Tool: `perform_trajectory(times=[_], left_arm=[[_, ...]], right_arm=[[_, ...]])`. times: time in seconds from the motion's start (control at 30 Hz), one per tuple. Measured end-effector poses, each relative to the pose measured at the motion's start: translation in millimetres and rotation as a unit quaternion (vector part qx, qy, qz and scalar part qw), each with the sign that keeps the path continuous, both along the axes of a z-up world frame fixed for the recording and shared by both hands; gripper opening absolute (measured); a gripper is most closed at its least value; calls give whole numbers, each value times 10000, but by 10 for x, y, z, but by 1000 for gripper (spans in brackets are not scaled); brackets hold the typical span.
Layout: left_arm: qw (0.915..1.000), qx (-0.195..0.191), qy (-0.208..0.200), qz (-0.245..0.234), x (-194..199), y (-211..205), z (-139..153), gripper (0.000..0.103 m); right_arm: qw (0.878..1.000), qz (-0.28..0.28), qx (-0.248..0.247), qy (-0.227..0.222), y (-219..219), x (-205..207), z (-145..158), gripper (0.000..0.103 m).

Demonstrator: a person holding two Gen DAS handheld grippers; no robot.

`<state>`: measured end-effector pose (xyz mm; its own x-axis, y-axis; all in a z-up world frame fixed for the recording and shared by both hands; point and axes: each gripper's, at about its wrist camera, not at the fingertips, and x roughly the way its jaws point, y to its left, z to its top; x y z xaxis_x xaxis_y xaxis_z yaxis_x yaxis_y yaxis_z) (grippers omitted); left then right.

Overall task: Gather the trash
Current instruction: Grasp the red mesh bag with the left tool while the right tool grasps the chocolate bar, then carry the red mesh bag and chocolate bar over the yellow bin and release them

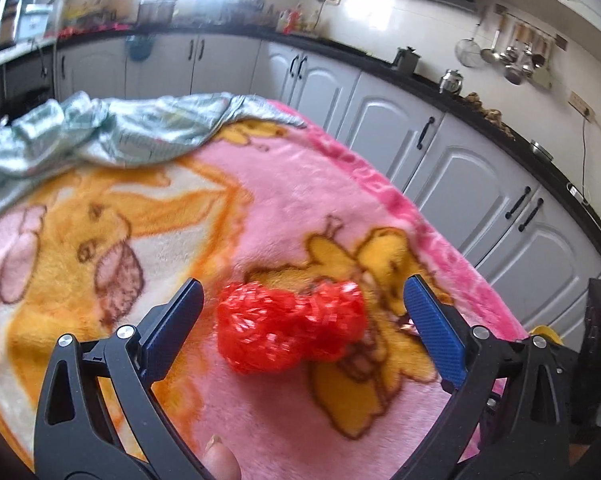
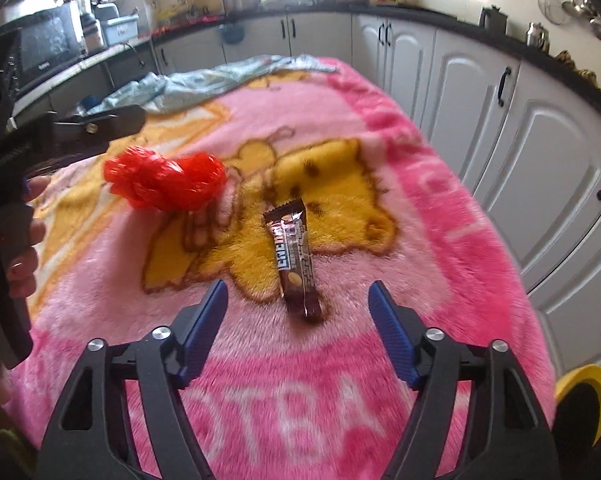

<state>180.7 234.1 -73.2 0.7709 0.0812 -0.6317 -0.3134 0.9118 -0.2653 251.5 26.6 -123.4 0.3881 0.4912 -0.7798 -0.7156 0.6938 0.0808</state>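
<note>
On the pink blanket, each spread, empty gripper faces its own trash: left gripper straddling the red bag, right gripper just short of the lengthwise candy wrapper.

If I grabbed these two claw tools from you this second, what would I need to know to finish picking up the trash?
Left gripper: open, holding nothing, its jaws standing either side of the crumpled red plastic bag without touching it.
Right gripper: open, holding nothing, pointed at the brown snack wrapper, whose near end lies between the fingertips.
Both pieces lie loose on the pink blanket, the bag left of the wrapper as the right camera sees it.
Done: nothing picked up yet.
Left: close on each piece, lift it, and carry it to a bin. A yellow object shows at the blanket's near right corner; I cannot tell whether it is the bin.
</note>
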Motion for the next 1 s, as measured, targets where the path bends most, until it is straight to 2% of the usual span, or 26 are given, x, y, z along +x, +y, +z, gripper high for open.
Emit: perform_trajectory(times=[0.13, 0.23, 0.27, 0.3, 0.33, 0.4, 0.47, 0.6, 0.8, 1.0], left_arm=[[9988, -470, 130, 39, 80, 151, -180, 92], [9972, -718, 191, 46, 120, 195, -300, 92], [9962, -852, 181, 33, 120, 202, -341, 87], [9955, -929, 191, 49, 115, 193, -373, 70], [9953, -943, 208, 51, 112, 182, -387, 61], [9953, -936, 228, 19, 90, 128, -405, 45], [9964, -812, 219, -77, 59, 39, -375, 38], [9966, -701, 178, -401, 23, -203, -283, 34], [9932, -448, -11, -1071, 17, -836, -39, 34], [9821, -174, -293, -1852, 58, -1590, 266, 34]], right_arm=[[9997, -18, -136, 189, 94, 96, -145, 52], [9998, -10, -114, 167, 64, 52, -139, 33], [9997, 18, -75, 215, 40, 38, -132, 22], [9996, 46, -68, 253, -5, 12, -121, 20], [9996, 62, -70, 274, -37, -12, -110, 20], [9994, 100, -54, 333, -91, -57, -91, 19], [9991, 126, 11, 404, -190, -128, -57, 19], [9980, 37, 256, 576, -422, -226, 35, 19], [9973, -210, 577, 395, -953, -414, 325, 19], [9944, -709, 784, 93, -1645, -544, 590, 19]])
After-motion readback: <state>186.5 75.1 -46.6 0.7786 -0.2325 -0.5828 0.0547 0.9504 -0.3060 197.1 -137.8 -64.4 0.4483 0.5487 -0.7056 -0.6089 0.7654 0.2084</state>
